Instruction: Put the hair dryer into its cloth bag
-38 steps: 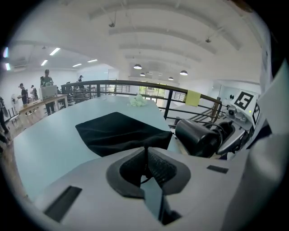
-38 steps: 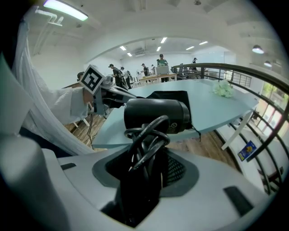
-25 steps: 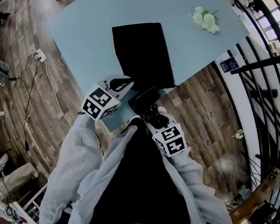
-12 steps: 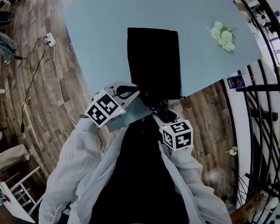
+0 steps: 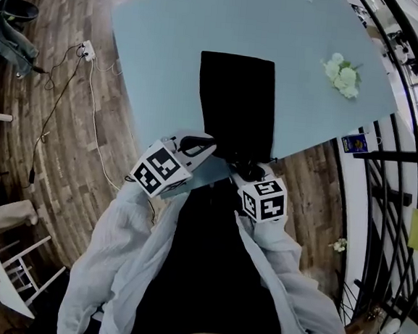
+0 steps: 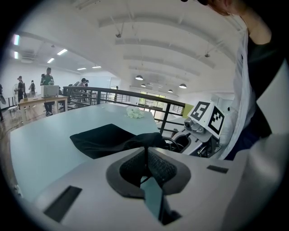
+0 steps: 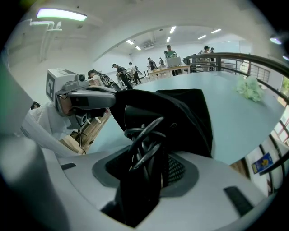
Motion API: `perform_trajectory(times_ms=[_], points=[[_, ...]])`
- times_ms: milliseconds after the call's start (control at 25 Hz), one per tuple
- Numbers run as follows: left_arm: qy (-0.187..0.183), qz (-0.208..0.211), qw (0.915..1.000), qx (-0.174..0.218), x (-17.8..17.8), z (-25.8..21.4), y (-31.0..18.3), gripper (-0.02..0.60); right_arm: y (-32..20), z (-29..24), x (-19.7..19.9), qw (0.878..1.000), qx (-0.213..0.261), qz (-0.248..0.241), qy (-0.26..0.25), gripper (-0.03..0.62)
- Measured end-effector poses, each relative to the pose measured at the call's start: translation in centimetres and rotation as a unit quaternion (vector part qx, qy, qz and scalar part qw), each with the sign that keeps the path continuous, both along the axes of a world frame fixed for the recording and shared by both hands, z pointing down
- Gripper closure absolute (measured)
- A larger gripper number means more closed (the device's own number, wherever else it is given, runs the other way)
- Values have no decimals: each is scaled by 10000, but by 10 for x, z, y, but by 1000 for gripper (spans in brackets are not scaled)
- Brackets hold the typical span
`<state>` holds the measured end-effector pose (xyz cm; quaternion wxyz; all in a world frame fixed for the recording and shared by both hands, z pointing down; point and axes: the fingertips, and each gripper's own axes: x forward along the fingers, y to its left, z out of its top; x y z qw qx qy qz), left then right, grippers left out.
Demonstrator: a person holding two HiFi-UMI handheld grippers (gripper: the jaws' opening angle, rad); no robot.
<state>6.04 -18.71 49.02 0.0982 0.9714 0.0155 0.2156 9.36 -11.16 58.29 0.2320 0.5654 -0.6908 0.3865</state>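
insertion step: left gripper (image 6: 145, 159) pinches the black cloth bag (image 5: 237, 99) by its mouth edge; right gripper (image 7: 145, 155) clamps black corded hair dryer (image 7: 135, 118) (nose at the mouth). next: push straight in, mouth held open.

Pale blue counter (image 5: 168, 50) with a little bunch of white flowers (image 5: 343, 74) sitting near its far right corner. Wood plank floor (image 5: 63, 172) all around it. There's a white power strip (image 5: 87, 49) on the floor just off the counter's left edge, thin cables (image 5: 92, 130) trailing away from it. A black railing (image 5: 397, 135) curves down the right side, with a small blue sign (image 5: 355, 143) beside it. White chair (image 5: 20, 284) bottom left. A few people (image 6: 48, 81) stand by a desk way off in the background.
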Motion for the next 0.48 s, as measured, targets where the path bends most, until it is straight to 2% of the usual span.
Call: perform_trajectory(times_ms=[480], points=[[-91, 70, 9999, 62, 2, -10, 25, 548, -35, 1, 9, 9995, 18, 11, -301, 398]])
